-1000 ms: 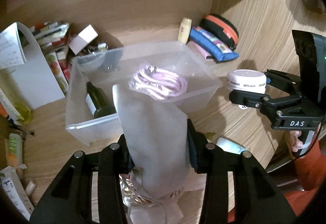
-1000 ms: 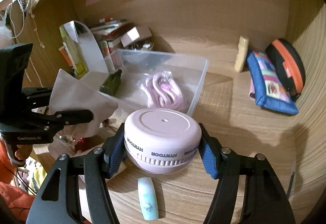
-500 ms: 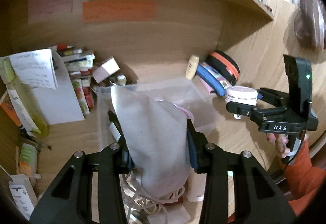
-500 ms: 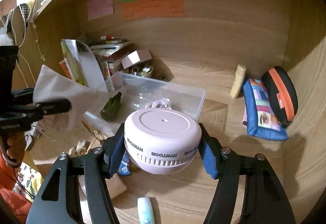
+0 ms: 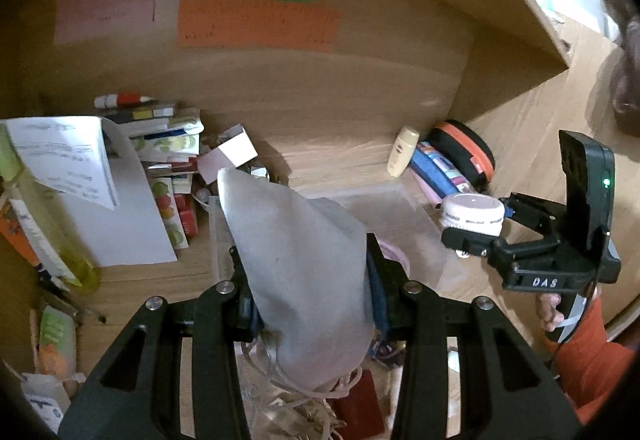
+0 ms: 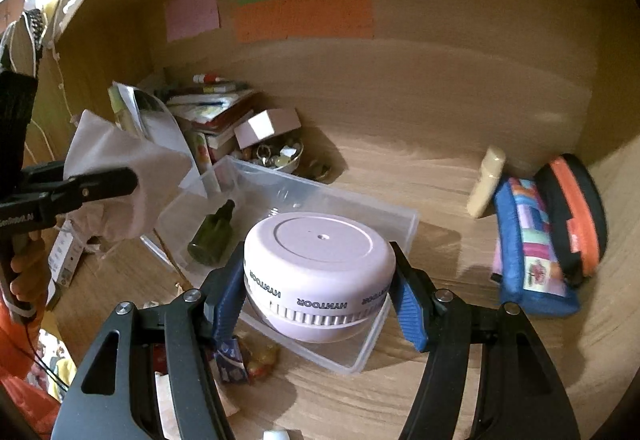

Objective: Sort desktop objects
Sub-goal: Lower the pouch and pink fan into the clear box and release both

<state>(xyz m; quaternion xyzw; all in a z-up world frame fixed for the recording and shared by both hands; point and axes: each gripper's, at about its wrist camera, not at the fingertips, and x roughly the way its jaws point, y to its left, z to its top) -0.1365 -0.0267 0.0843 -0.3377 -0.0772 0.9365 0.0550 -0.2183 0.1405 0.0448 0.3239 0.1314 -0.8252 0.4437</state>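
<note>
Left hand-held gripper (image 5: 312, 304) clamped on a soft grey pouch (image 5: 304, 264), right hand-held gripper (image 6: 316, 292) clamped on a round pink case (image 6: 320, 264), both held up over the clear bin (image 6: 400, 228) mid-counter (image 6: 440, 167), likely for dropping in.

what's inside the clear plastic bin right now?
In the clear bin a dark green bottle lies on the floor. The pink round case in the right claw covers the middle, so anything there is hidden.
</note>
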